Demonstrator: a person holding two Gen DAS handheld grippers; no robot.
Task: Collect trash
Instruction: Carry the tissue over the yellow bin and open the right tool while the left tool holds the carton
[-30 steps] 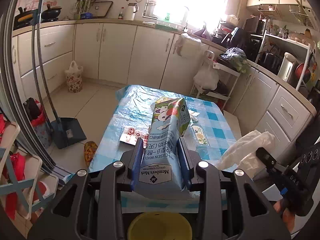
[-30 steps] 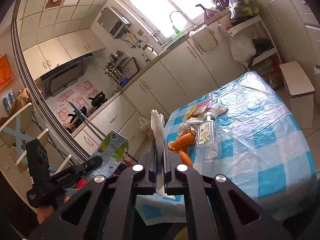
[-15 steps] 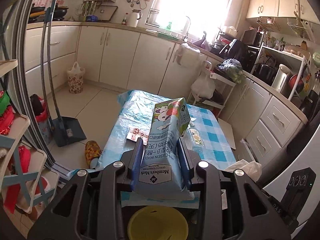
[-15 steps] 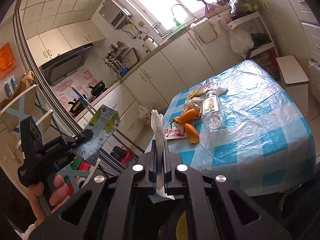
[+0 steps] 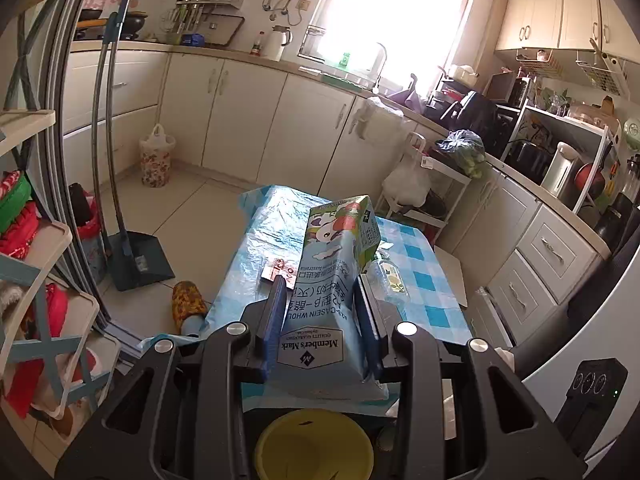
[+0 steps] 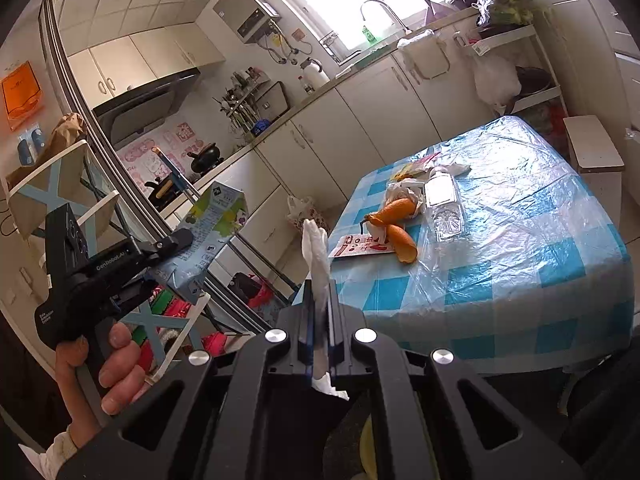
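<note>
My left gripper [image 5: 320, 294] is shut on a blue and green milk carton [image 5: 332, 280], held upside down in the air short of the table; the carton [image 6: 208, 232] and the hand on that gripper also show at the left of the right wrist view. My right gripper [image 6: 318, 292] is shut on a white crumpled tissue [image 6: 316, 252] that sticks up between the pads. On the blue checked table [image 6: 520, 216] lie orange peels [image 6: 394, 224], a clear plastic bottle [image 6: 444, 204], a red-printed wrapper [image 6: 360, 246] and more wrappers behind them. A yellow bin [image 5: 314, 446] sits below the left gripper.
A shelf unit with blue crossed sides [image 5: 36, 320] stands at the left. A dustpan and broom [image 5: 132, 256] lean by the door frame, with a slipper [image 5: 186, 308] on the floor. White cabinets [image 5: 248, 120] line the walls; a white stool [image 6: 592, 148] stands beyond the table.
Both grippers have drawn back from the table, which now looks smaller and farther. The carton and the tissue stay gripped. The yellow bin has come further into view under the left gripper.
</note>
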